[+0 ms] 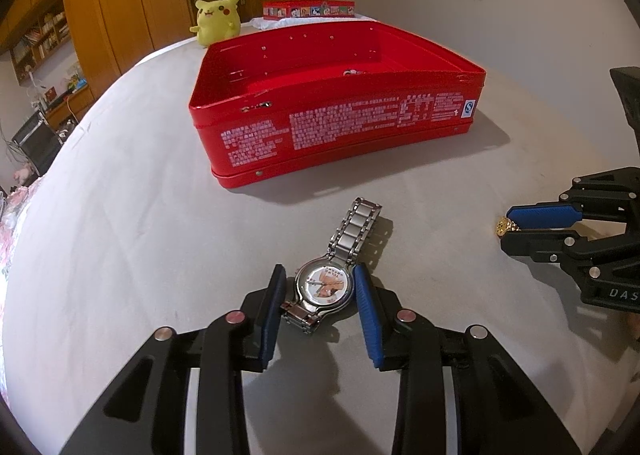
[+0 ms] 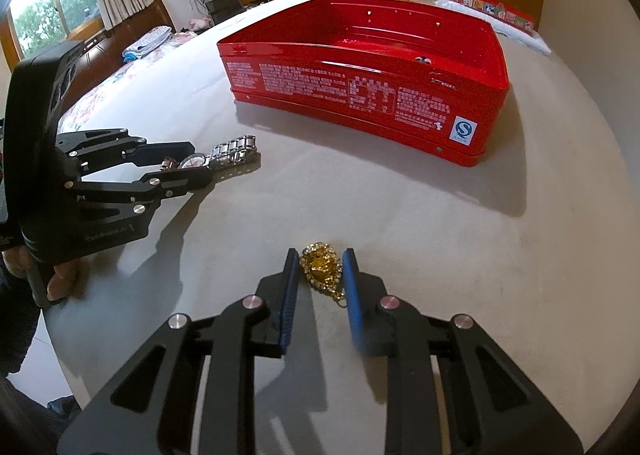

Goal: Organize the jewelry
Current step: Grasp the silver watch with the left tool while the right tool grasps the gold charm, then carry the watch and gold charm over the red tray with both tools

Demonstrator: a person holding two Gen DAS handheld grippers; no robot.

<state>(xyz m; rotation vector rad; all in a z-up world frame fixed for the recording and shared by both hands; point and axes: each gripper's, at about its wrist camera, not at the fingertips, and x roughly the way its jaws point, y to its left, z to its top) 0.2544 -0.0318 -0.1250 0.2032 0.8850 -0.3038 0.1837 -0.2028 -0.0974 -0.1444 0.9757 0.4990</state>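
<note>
My left gripper is closed on the case of the steel watch, which lies on the white table. My right gripper pinches the small gold pendant. I judge the watch heavy and slippery, its bracelet loose; the pendant is light and fragile. The red tin waits behind them.

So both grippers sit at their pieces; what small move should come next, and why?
Probably lift both straight up. The left gripper brackets the watch case, the right gripper flanks the gold pendant, both on the table; the open red tin waits beyond.
</note>
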